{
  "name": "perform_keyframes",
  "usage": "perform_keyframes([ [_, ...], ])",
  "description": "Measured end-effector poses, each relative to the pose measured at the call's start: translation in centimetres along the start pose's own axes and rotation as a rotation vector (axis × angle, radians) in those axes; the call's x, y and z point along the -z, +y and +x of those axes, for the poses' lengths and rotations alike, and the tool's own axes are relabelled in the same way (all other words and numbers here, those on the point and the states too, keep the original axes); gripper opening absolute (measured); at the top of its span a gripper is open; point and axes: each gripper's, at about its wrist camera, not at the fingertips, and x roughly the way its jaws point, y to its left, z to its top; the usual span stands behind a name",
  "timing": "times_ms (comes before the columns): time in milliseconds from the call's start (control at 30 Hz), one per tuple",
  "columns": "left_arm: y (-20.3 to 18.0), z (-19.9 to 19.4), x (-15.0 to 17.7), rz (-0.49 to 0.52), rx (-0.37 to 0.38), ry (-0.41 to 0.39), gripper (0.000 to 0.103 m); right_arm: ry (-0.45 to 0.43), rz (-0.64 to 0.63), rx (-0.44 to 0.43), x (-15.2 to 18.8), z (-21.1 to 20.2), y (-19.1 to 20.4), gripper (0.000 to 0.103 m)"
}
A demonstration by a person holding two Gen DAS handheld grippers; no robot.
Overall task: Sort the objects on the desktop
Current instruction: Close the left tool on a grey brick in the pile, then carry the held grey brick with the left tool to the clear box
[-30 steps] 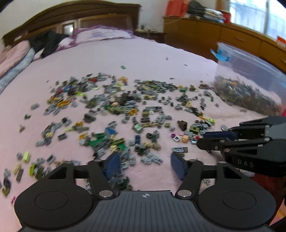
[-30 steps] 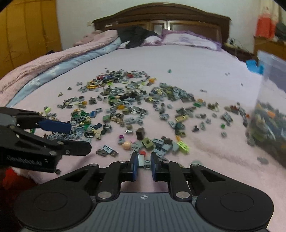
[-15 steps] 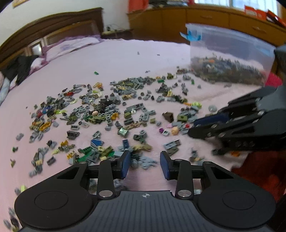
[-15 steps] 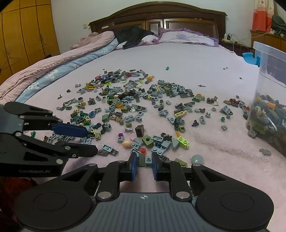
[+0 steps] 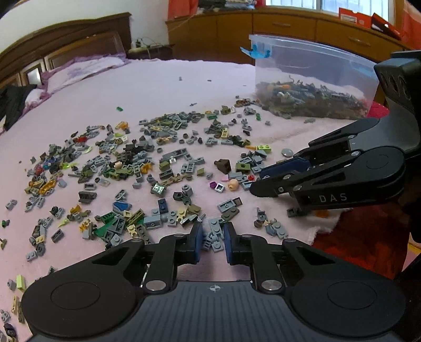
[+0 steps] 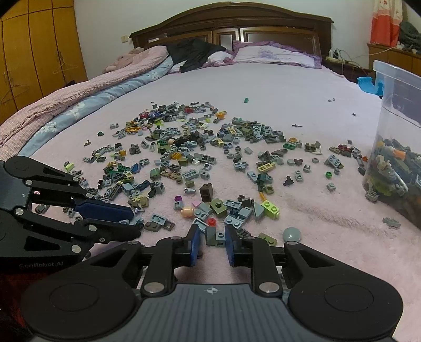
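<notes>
L gripper (image 5: 212,240) went from wide to narrow, closing on small grey plastic bricks (image 5: 213,238) atop pink bed (image 5: 158,79). R gripper (image 6: 212,240) narrow, opening w/ grey-green pieces (image 6: 215,236) between; pick underway.

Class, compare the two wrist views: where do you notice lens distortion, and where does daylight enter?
Left wrist view: the headboard and clear bin bow from fisheye curvature, and daylight enters through the window. Right wrist view: the wardrobe curves at the edge, lighting dimmer, bricks sharp.

A big bed (image 6: 276,86) with a pink cover holds many small toy bricks (image 6: 200,157), a clear box (image 5: 313,79) at right, and pillows (image 6: 273,54) at top.
</notes>
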Motion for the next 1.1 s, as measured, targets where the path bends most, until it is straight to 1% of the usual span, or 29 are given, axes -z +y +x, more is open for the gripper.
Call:
perform_keyframes([
  [67, 0.0, -0.5, -0.1, -0.017, -0.007, -0.027, 0.017, -0.001, 0.003, 0.002, 0.0, 0.0, 0.2, 0.023],
  [133, 0.2, -1.2, -0.3, -0.048, -0.014, -0.066, 0.017, -0.005, 0.008, -0.002, 0.0, -0.1, 0.2, 0.026],
  [200, 0.7, -1.9, -0.7, -0.082, -0.023, -0.094, 0.017, -0.015, 0.015, -0.014, 0.0, -0.4, 0.2, 0.034],
  [233, 0.8, -2.1, -0.8, -0.088, -0.031, -0.1, 0.017, -0.019, 0.014, -0.019, 0.0, -0.4, 0.2, 0.035],
  [333, 1.0, -1.9, -0.7, -0.083, -0.061, -0.087, 0.017, -0.035, -0.005, -0.025, -0.2, -0.6, 0.4, 0.036],
  [500, 1.2, -1.1, -0.1, -0.111, -0.072, -0.053, 0.017, -0.077, -0.054, -0.018, -1.5, -0.4, 0.3, 0.036],
  [567, 1.3, -0.7, 0.1, -0.125, -0.082, -0.034, 0.021, -0.082, -0.064, -0.012, -2.2, 0.4, 0.1, 0.036],
  [600, 1.4, -0.7, 0.2, -0.134, -0.094, -0.029, 0.026, -0.082, -0.066, -0.013, -2.5, 0.7, 0.0, 0.036],
  [667, 1.6, -0.8, 0.4, -0.155, -0.113, -0.028, 0.031, -0.084, -0.071, -0.015, -3.1, 1.5, 0.0, 0.036],
  [733, 1.7, -1.1, 0.6, -0.167, -0.112, -0.033, 0.031, -0.076, -0.069, -0.02, -3.5, 2.4, -0.2, 0.034],
  [800, 1.7, -1.2, 0.8, -0.162, -0.111, -0.029, 0.03, -0.052, -0.055, -0.021, -3.6, 3.2, -0.4, 0.029],
  [833, 1.6, -1.2, 0.9, -0.159, -0.109, -0.026, 0.03, -0.04, -0.048, -0.021, -3.6, 3.6, -0.5, 0.025],
  [900, 1.5, -1.0, 1.1, -0.158, -0.105, -0.024, 0.03, -0.036, -0.047, -0.021, -3.5, 3.9, -0.5, 0.022],
  [933, 1.5, -0.8, 1.1, -0.161, -0.103, -0.026, 0.028, -0.037, -0.052, -0.021, -3.3, 3.8, -0.5, 0.021],
  [967, 1.6, -0.7, 1.1, -0.165, -0.098, -0.029, 0.021, -0.038, -0.056, -0.022, -3.2, 3.8, -0.4, 0.018],
  [1000, 1.6, -0.5, 1.0, -0.169, -0.091, -0.032, 0.016, -0.039, -0.056, -0.022, -3.1, 3.7, -0.3, 0.014],
  [1067, 1.6, -0.7, 0.9, -0.173, -0.087, -0.046, 0.016, -0.042, -0.051, -0.019, -3.1, 3.5, -0.3, 0.01],
  [1100, 1.6, -1.0, 0.7, -0.175, -0.084, -0.06, 0.016, -0.046, -0.048, -0.017, -3.1, 3.3, -0.2, 0.01],
])
